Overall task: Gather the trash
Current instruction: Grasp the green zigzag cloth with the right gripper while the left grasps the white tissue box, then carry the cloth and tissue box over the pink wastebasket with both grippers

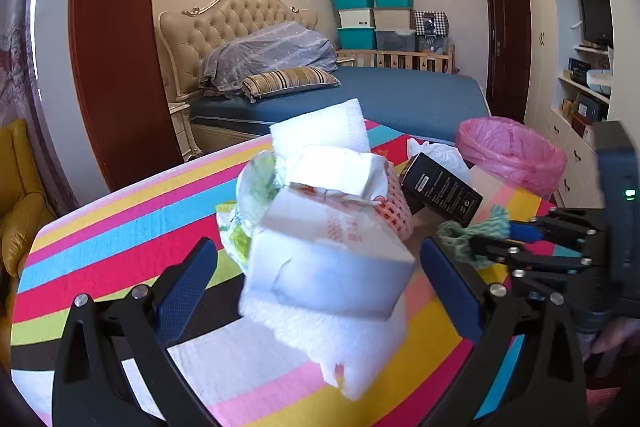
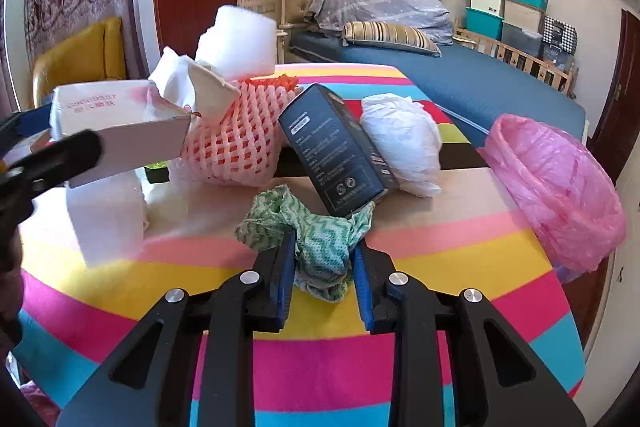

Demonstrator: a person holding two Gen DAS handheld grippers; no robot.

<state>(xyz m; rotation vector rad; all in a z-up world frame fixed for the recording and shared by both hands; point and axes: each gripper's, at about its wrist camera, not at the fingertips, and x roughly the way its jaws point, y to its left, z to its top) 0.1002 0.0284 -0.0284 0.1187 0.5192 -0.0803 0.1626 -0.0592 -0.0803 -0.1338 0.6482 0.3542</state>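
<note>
A pile of trash lies on the striped table. My left gripper stands open around a white carton that rests on white foam sheet; its pads do not touch the carton. My right gripper is shut on a crumpled green-and-white cloth lying in front of a black box. In the left wrist view the right gripper comes in from the right with the cloth. A bin lined with a pink bag stands at the table's right edge.
A pink foam fruit net, a crumpled white plastic bag and more foam sit behind the cloth. A blue bed lies beyond the table, and a yellow armchair stands at the far left.
</note>
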